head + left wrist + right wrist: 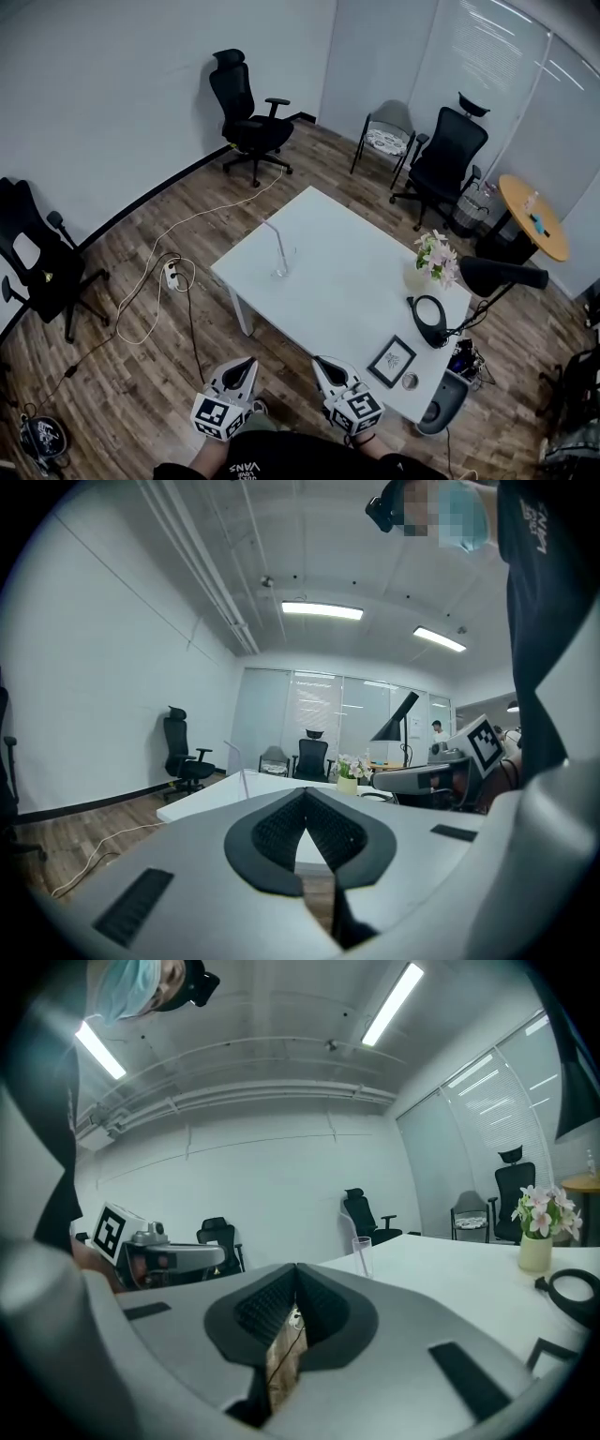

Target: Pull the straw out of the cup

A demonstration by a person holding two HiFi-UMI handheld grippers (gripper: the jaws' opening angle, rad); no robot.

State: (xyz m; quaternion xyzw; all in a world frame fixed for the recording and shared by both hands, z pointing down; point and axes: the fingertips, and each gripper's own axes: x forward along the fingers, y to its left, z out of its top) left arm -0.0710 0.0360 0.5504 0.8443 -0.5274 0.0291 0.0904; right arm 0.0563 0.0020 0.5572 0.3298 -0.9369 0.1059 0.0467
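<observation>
Task not started, by the look of it. Straw (274,244) stands in the clear cup (280,268), leaning toward 11 o'clock, top end well above the rim. The cup sits on the white bench (347,281) close to its 9 o'clock edge, w/ nothing else near it. Flower vase (433,261), black desk lamp (497,275) and small picture frame (392,360) are all over at the 3–5 o'clock side, well apart from the cup.

Left tool (246,362) and right tool (322,362) are side by side at 6 o'clock in the head view, over the wood floor and short of the bench, both pointing roughly to 12. Each tool's own view shows its jaws together w/ nothing between the pads.

Left to do, as I judge it: everything. Get to the bench, part the jaws of one tool, clamp on the straw above the rim, lift it clear. The cup looks light, so the other tool prob. needs to steady it.
</observation>
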